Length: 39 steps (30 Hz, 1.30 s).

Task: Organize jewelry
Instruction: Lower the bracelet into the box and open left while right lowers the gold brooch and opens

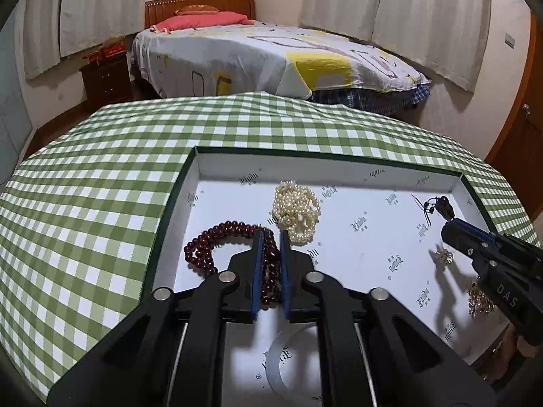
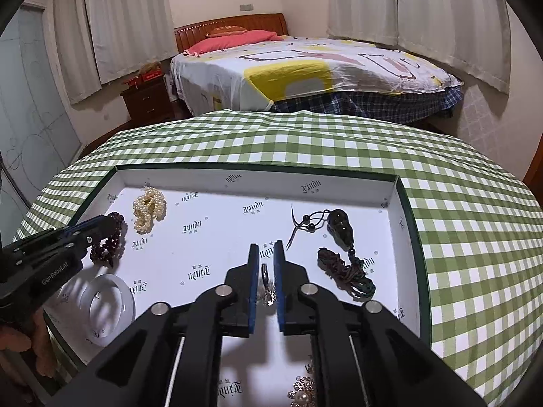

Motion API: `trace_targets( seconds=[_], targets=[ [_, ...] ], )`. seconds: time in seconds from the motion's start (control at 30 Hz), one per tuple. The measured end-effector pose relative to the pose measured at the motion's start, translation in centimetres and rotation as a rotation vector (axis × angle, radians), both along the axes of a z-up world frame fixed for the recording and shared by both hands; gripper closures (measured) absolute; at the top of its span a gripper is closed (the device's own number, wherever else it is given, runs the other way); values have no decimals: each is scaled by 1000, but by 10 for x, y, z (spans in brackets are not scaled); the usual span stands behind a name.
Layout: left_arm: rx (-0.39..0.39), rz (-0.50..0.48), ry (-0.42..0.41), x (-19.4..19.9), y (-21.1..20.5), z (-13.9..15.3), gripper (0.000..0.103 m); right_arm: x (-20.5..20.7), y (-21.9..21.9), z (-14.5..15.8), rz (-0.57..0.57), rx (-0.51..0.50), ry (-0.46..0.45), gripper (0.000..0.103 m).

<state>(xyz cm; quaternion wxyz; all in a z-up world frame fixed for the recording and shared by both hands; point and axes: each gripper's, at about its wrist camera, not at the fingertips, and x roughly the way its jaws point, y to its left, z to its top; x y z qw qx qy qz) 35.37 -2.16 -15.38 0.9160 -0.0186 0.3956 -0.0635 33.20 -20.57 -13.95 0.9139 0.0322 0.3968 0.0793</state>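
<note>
A white-lined tray [image 1: 339, 174] [image 2: 258, 178] lies on the checked table. My left gripper [image 1: 271, 234] is open, its jaws a narrow gap apart over the dark red bead bracelet [image 1: 207, 242] [image 2: 113, 237], next to the pearl string [image 1: 297, 210] [image 2: 149, 212]. My right gripper [image 2: 264, 247] [image 1: 448, 229] is open a little, with a small silver earring [image 2: 266, 285] [image 1: 444, 257] lying between its fingers. A dark pendant on a cord [image 2: 339, 227] [image 1: 444, 207] lies to its right. A clear bangle [image 2: 105, 305] [image 1: 285, 356] and a pearl brooch [image 2: 303, 395] [image 1: 480, 300] lie near the front.
The green checked tablecloth [image 1: 101, 203] [image 2: 475, 237] surrounds the tray. Behind the table stand a bed [image 1: 271, 57] and a dark nightstand [image 1: 105, 74]. Curtains cover the walls.
</note>
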Motion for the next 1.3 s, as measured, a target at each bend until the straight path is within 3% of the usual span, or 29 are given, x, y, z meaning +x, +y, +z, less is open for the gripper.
trace_targets(
  seconds=[0.03,0.1,0.43,0.87,1.3],
  targets=[
    [2,1,-2,0,0,0,76,-1,0,1,-2,0,-3,83],
    [1,2,-11,-2,1,2,70,-2,-1,2,-6,0,-13,73],
    [-27,49,-78,-32,16,22,52,-23,-7,25,-13,8,-93,73],
    [-50,44,-184,-86,4,57,51,-79,-29,45,-54,11,-145,73],
    [-49,12,-92,-142,-5,23,51,-123,-31,24,-58,3,-114,73]
  ],
)
